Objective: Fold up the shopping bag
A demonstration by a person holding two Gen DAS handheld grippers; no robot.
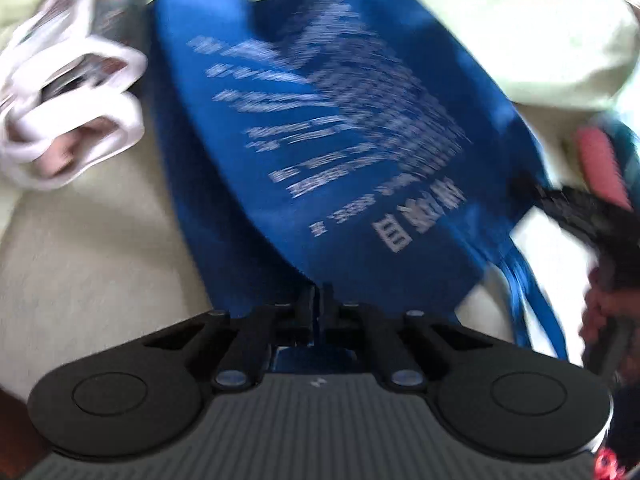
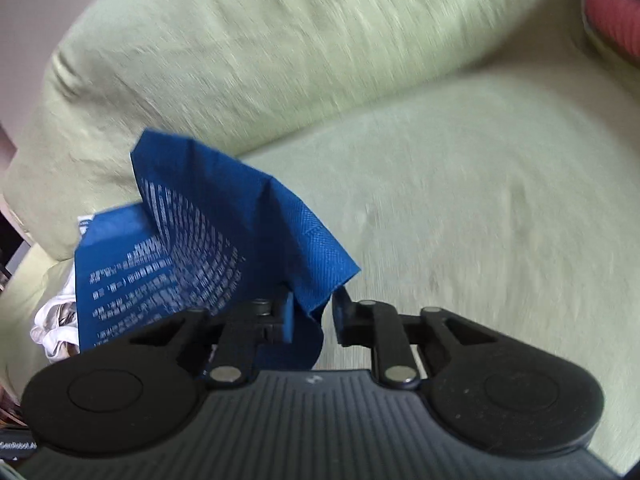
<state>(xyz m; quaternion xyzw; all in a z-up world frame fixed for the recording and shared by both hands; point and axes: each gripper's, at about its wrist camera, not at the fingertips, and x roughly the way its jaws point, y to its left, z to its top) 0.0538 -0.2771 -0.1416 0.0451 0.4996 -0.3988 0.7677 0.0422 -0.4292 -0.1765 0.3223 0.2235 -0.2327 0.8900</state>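
A blue non-woven shopping bag (image 1: 320,128) with white printed text hangs in front of a pale green sofa. My left gripper (image 1: 319,300) is shut on the bag's near edge. The bag's blue handles (image 1: 528,296) trail down at the right. In the left wrist view the right gripper (image 1: 568,200) reaches the bag's right edge; the view is blurred. In the right wrist view the bag (image 2: 192,240) hangs crumpled, and a corner of it sits between the jaws of my right gripper (image 2: 314,316), which stand slightly apart.
The green sofa seat (image 2: 460,200) and back cushion (image 2: 240,40) fill the background. A white plastic bag (image 1: 68,120) with items in it lies at the left on the sofa. A pink roll (image 2: 616,16) lies at the far right.
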